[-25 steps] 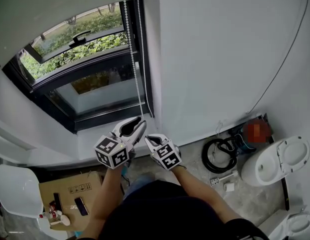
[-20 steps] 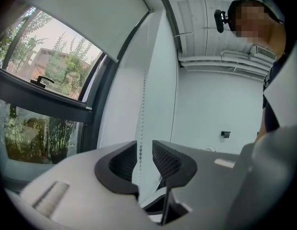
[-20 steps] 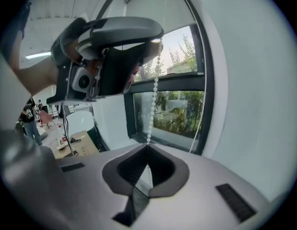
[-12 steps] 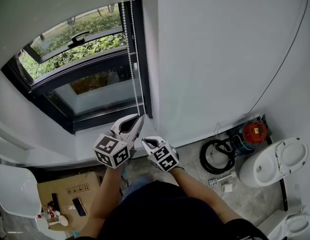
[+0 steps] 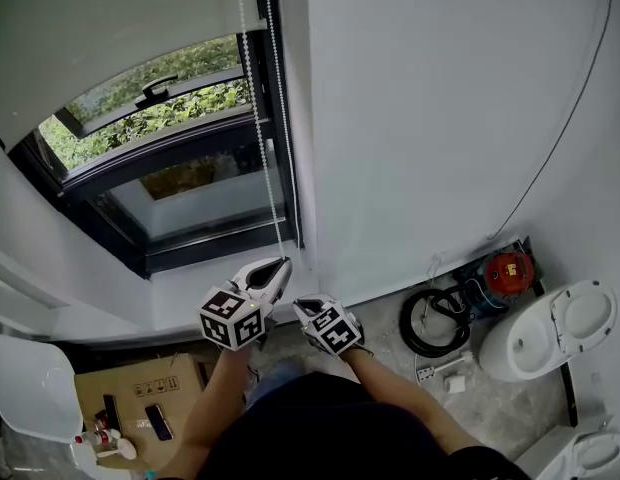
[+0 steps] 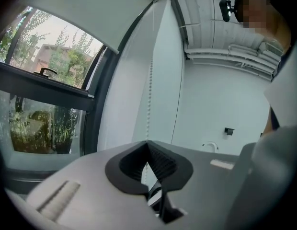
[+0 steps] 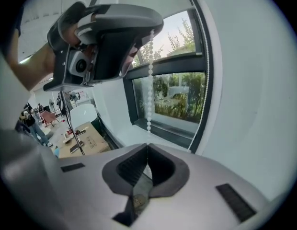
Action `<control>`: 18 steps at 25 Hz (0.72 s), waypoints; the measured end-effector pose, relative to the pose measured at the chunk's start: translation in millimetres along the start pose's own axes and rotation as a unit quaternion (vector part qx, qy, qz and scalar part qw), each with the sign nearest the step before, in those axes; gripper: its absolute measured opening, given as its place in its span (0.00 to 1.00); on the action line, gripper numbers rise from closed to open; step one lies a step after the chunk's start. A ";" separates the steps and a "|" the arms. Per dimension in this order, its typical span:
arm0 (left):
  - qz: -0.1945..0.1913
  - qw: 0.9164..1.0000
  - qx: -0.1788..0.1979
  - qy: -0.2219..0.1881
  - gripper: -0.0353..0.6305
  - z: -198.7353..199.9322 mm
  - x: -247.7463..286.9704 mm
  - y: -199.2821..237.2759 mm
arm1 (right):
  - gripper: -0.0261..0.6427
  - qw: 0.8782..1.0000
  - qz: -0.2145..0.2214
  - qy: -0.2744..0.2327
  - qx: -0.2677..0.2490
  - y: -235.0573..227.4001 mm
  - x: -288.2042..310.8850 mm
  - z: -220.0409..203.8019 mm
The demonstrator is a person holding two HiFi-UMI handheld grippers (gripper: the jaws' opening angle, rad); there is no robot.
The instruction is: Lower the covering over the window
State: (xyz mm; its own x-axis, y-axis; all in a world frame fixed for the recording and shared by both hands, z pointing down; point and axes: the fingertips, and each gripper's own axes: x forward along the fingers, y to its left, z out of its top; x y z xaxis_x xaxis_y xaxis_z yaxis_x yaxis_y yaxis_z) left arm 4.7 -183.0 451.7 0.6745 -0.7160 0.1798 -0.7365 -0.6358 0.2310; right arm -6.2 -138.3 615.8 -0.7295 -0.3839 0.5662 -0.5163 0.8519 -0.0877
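Observation:
A pale roller blind (image 5: 110,38) covers the top of the dark-framed window (image 5: 190,188). Its white bead chain (image 5: 258,148) hangs beside the frame's right post. My left gripper (image 5: 284,262) sits at the chain's lower part; its jaws have just been closing and are shut on the chain. In the left gripper view the bead chain (image 6: 149,95) rises straight out of the left gripper (image 6: 148,142). Just below, my right gripper (image 5: 298,306) is shut. From the left gripper (image 7: 149,31), the bead chain (image 7: 149,95) drops to the right gripper (image 7: 147,145) in the right gripper view.
A white sill (image 5: 180,293) runs under the window, with a plain white wall (image 5: 440,118) to the right. On the floor are a cardboard box (image 5: 140,388), a coiled black hose (image 5: 435,323), a red-topped machine (image 5: 505,268) and a toilet (image 5: 550,328).
The left gripper's jaws have gone from apart to shut round the chain. Both grippers sit lower in the head view, and the blind's bottom edge reaches further down the window.

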 end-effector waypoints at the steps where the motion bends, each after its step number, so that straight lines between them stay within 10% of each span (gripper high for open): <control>1: -0.001 1.000 -0.003 -0.001 0.07 -1.2 -0.1 -0.2 | 0.06 1.000 0.001 0.001 0.002 0.2 0.1 -1.1; 18: -0.032 0.998 -0.062 0.006 0.07 -31.1 11.3 5.4 | 0.06 0.998 -0.020 0.052 0.012 -3.4 9.3 -26.3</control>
State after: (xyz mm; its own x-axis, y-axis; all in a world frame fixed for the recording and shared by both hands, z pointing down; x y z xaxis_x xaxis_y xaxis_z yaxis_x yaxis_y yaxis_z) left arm 9.9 -185.6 484.7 0.7218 -0.6703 0.1727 -0.6799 -0.6399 0.3582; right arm 0.6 -135.4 642.9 -0.6576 -0.3769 0.6523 -0.5555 0.8275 -0.0819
